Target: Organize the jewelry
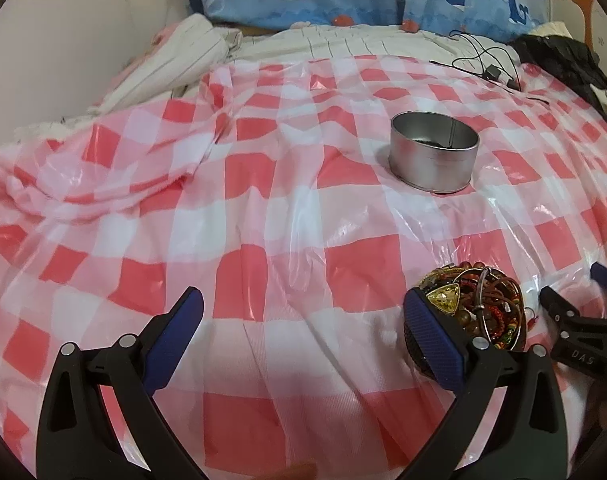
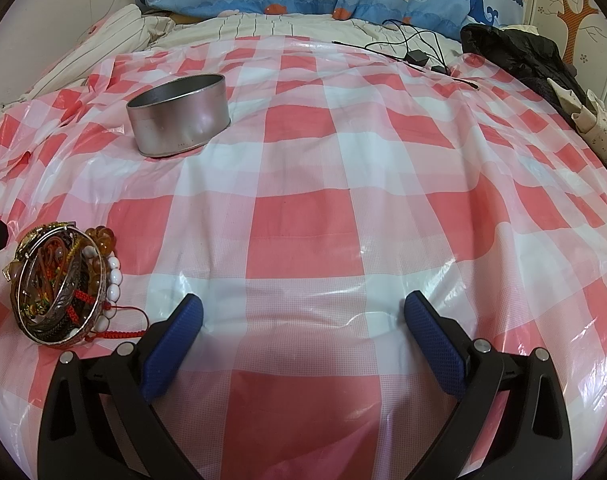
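- A red-and-white checked plastic sheet [image 2: 303, 220] covers the bed.
- An open metal tin [image 1: 433, 156] stands upright mid-sheet.
- The jewelry pile [image 2: 63, 288] lies well apart, nearer us.
- Left gripper [image 1: 303, 316] and right gripper [image 2: 303, 316] gape wide, both empty.

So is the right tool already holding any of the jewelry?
No, the right tool stands wide open over bare checked cloth, with the jewelry pile lying apart to its left.
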Demonstrator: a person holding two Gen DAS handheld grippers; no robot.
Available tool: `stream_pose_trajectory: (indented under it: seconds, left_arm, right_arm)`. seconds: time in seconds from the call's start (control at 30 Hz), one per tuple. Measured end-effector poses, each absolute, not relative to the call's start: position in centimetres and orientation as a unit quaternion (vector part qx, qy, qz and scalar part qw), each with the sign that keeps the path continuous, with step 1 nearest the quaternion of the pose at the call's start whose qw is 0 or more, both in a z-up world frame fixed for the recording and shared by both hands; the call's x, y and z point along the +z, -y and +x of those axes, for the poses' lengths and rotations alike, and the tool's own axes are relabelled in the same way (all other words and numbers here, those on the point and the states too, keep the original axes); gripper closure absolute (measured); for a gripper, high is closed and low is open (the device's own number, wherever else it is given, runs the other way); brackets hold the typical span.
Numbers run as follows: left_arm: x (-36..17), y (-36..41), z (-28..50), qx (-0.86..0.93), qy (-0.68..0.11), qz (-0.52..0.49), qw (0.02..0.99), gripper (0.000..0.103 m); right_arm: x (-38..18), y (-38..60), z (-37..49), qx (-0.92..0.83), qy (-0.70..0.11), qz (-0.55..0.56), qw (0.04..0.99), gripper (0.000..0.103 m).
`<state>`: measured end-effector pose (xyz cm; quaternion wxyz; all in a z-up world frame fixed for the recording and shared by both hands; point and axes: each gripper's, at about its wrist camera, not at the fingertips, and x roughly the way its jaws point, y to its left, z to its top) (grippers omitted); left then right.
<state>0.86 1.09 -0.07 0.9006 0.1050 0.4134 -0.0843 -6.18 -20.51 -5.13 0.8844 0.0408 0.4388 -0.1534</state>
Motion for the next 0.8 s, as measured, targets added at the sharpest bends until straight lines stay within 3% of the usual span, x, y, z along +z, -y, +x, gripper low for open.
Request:
stream_pose_trajectory:
  seconds: [0.8]
  left_arm:
    - [-1.02,-1.47,1.49,-0.086,-0.442,0.078,0.890,0.007]
  right_arm:
    - [-5.14,20.48,-6.19,-0.153,-0.441,0.041,0.883,0.007]
